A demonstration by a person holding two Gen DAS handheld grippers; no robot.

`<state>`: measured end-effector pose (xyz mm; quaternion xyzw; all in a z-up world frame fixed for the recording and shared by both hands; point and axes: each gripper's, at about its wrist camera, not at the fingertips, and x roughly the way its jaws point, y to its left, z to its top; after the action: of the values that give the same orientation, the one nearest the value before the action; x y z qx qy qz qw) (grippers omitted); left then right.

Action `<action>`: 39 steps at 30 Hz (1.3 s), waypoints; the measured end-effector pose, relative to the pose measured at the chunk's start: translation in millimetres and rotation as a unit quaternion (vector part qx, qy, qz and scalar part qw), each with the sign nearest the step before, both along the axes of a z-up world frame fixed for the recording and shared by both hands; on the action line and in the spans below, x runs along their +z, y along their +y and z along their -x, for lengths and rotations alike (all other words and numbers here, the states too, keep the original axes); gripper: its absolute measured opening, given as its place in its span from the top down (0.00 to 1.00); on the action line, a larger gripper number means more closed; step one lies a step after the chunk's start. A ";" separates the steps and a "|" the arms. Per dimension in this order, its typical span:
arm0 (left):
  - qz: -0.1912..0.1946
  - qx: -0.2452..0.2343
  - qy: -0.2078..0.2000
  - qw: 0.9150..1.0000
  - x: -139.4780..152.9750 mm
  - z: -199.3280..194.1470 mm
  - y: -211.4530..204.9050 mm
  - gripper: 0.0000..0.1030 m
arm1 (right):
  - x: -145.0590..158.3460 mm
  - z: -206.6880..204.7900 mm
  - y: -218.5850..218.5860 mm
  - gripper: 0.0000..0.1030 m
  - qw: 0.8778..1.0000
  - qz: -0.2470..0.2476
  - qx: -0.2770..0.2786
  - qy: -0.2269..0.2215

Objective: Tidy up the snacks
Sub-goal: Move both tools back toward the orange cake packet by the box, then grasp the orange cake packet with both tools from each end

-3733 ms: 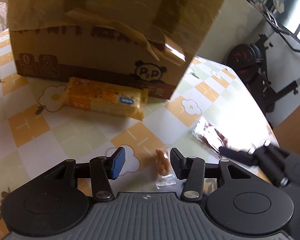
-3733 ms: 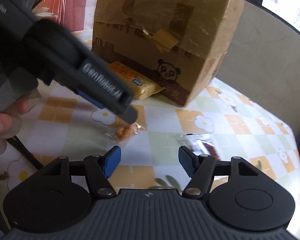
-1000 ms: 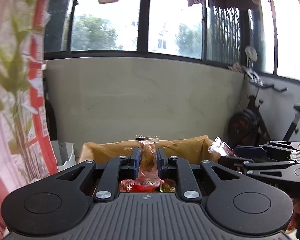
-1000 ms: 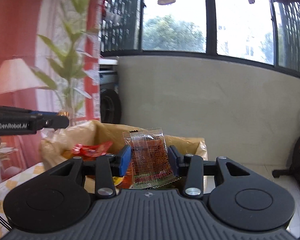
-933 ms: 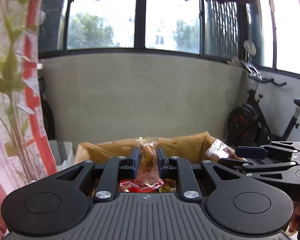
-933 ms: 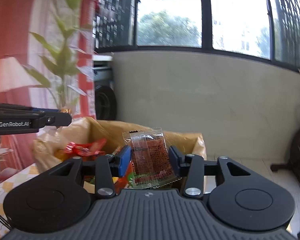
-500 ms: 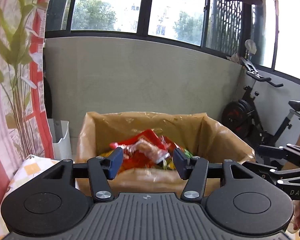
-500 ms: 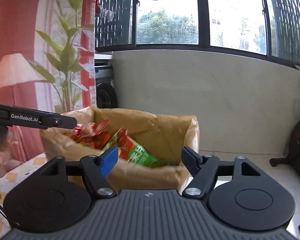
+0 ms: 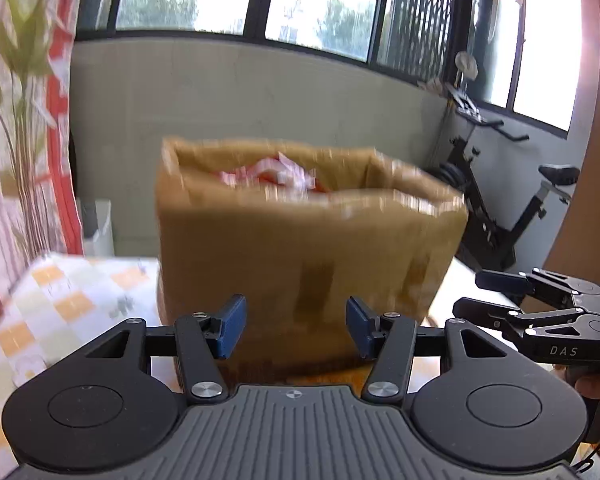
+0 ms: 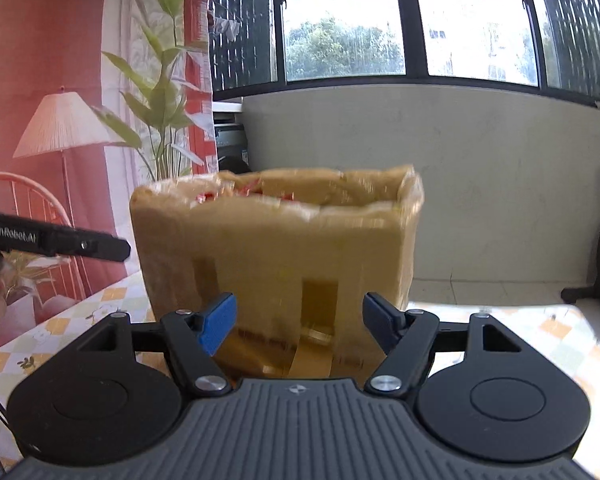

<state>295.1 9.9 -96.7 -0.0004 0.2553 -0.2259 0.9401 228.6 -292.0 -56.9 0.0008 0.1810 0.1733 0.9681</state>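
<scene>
A tall brown cardboard box (image 9: 308, 248) stands on the checked tablecloth, its top open, with red and white snack packets (image 9: 276, 174) showing over the rim. It also fills the right wrist view (image 10: 276, 248), blurred by motion. My left gripper (image 9: 296, 327) is open and empty, in front of the box's near wall and below its rim. My right gripper (image 10: 298, 322) is open and empty too, facing the box wall. The right gripper shows at the right of the left wrist view (image 9: 540, 320); the left gripper's finger shows at the left of the right wrist view (image 10: 60, 240).
The table (image 9: 60, 300) has an orange, green and white checked cloth. An exercise bike (image 9: 500, 208) stands on the floor to the right. A low wall with windows runs behind; a plant (image 10: 160, 92) and a lamp-print curtain are at the left.
Both grippers held snack packets over the box a second ago, then opened and let them drop in. Both have since lowered and pulled back, so the box's outer wall now faces them.
</scene>
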 end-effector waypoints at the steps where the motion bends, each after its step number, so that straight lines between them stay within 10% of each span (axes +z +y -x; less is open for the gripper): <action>1: -0.002 -0.001 0.007 1.000 -9.2 -0.7 -1.1 0.44 | -5.7 0.5 2.4 0.29 1.000 0.007 0.005 0.003; 18: 0.037 0.009 0.145 0.989 -115.7 -63.6 -22.3 0.45 | -106.4 -43.1 26.3 0.36 0.992 0.063 0.000 0.111; 39: 0.029 -0.005 0.139 0.990 -131.5 -68.6 -27.6 0.63 | -120.0 -55.4 22.0 0.57 0.989 0.047 0.021 0.140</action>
<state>363.7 -17.7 -228.2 -0.0573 0.3765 -0.2353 0.8942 283.9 -270.0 -177.0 -0.0243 0.3226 0.1833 0.9283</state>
